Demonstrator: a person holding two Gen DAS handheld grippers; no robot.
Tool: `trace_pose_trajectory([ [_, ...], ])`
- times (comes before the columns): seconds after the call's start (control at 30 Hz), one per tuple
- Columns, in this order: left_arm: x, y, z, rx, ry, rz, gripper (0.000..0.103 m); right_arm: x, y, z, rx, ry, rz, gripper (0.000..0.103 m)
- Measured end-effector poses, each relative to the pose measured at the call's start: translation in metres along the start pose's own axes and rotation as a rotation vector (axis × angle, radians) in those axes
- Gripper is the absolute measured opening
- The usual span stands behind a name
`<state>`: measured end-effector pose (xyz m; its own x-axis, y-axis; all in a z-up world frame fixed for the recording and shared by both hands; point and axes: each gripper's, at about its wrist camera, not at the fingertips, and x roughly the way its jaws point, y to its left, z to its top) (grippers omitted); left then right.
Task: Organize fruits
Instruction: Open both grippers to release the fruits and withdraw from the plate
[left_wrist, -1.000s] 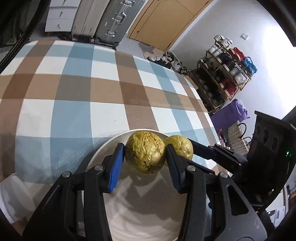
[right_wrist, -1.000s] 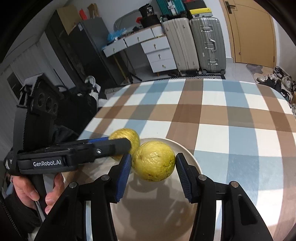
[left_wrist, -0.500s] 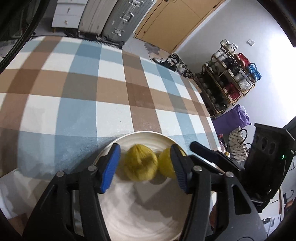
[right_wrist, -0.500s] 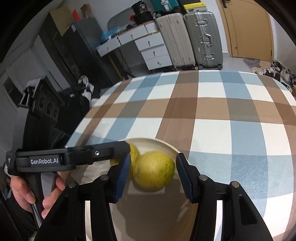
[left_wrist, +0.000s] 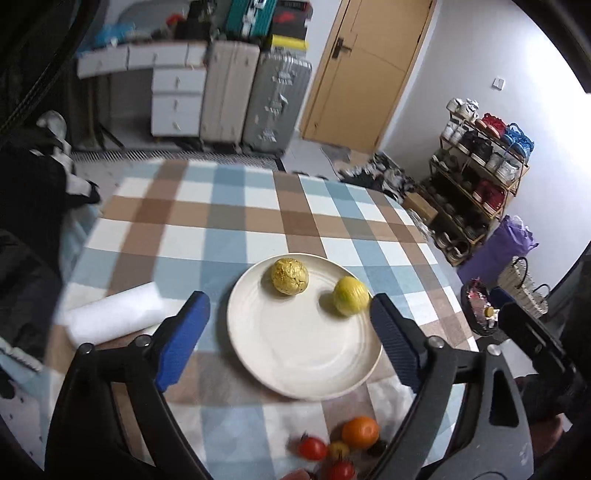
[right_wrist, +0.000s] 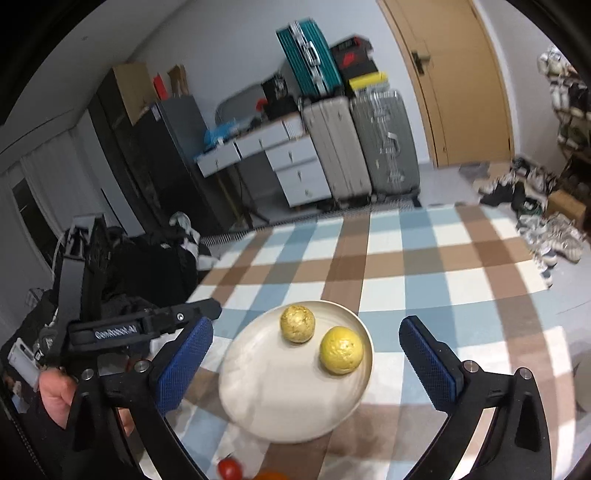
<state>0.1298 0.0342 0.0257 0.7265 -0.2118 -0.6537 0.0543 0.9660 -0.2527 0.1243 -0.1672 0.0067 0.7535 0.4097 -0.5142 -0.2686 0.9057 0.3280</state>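
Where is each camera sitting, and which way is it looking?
Left wrist: on the left gripper, looking down and forward at the plate; its open blue fingers show, and the right gripper at the right edge.
Right wrist: on the right gripper, facing the same plate; its open fingers show, plus the left gripper and hand.
Shared: plate, two yellow fruits, checked cloth, suitcases.

Plate (left_wrist: 258, 354) near half bare; fruits (left_wrist: 290, 276) crowd far rim.

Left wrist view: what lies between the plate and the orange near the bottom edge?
Only bare checked cloth lies between the plate and the orange; the left wrist view shows this.
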Motion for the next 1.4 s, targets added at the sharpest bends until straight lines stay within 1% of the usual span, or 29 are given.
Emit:
trace_pose_trajectory([
  [0.07, -0.026, -0.006, -0.014, 0.022, -0.049, 0.036, 0.102, -0.022, 0.005, -0.007, 0.007, -0.036, -0.008, 0.103],
  [0.13, -0.046, -0.011, -0.027, 0.044, -0.085, 0.055, 0.102, -0.040, 0.011, -0.015, 0.011, -0.056, -0.019, 0.103],
  [0.27, -0.079, -0.019, -0.054, 0.064, -0.111, 0.050, 0.102, -0.064, 0.025, -0.037, -0.008, -0.092, -0.034, 0.103],
  [0.4, -0.098, -0.024, -0.080, 0.073, -0.124, 0.046, 0.102, -0.073, 0.035, -0.057, -0.039, -0.087, -0.040, 0.103],
  [0.5, -0.100, -0.023, -0.096, 0.068, -0.120, 0.040, 0.102, -0.073, 0.041, -0.072, -0.065, -0.066, -0.052, 0.103],
  [0.63, -0.090, -0.017, -0.116, 0.063, -0.066, 0.004, 0.102, -0.071, 0.044, -0.092, -0.086, -0.031, -0.082, 0.103],
  [0.67, -0.080, -0.015, -0.117, 0.064, -0.050, -0.002, 0.102, -0.069, 0.046, -0.095, -0.102, -0.006, -0.092, 0.103],
  [0.73, -0.074, -0.012, -0.127, 0.080, -0.028, -0.010, 0.102, -0.068, 0.047, -0.101, -0.133, 0.000, -0.104, 0.103],
  [0.8, -0.067, -0.009, -0.135, 0.087, -0.019, -0.015, 0.102, -0.066, 0.046, -0.105, -0.153, 0.012, -0.092, 0.103],
  [0.87, -0.062, -0.006, -0.141, 0.068, 0.002, -0.020, 0.102, -0.063, 0.046, -0.108, -0.170, 0.037, -0.086, 0.103],
  [0.93, -0.057, -0.004, -0.148, 0.041, 0.034, -0.053, 0.102, -0.060, 0.046, -0.111, -0.184, 0.055, -0.088, 0.103],
  [1.0, -0.050, -0.004, -0.148, 0.048, 0.059, -0.066, 0.102, -0.057, 0.045, -0.114, -0.194, 0.075, -0.092, 0.103],
  [1.07, -0.046, -0.005, -0.150, 0.049, 0.070, -0.067, 0.102, -0.052, 0.044, -0.116, -0.204, 0.102, -0.110, 0.103],
  [1.17, -0.039, -0.011, -0.154, 0.072, 0.106, -0.070, 0.102, -0.047, 0.042, -0.118, -0.212, 0.128, -0.132, 0.103],
  [1.3, -0.028, -0.015, -0.163, 0.083, 0.167, -0.072, 0.102, -0.045, 0.037, -0.119, -0.211, 0.141, -0.135, 0.103],
  [1.4, -0.024, -0.016, -0.169, 0.091, 0.191, -0.062, 0.102, -0.046, 0.034, -0.120, -0.209, 0.149, -0.142, 0.103],
])
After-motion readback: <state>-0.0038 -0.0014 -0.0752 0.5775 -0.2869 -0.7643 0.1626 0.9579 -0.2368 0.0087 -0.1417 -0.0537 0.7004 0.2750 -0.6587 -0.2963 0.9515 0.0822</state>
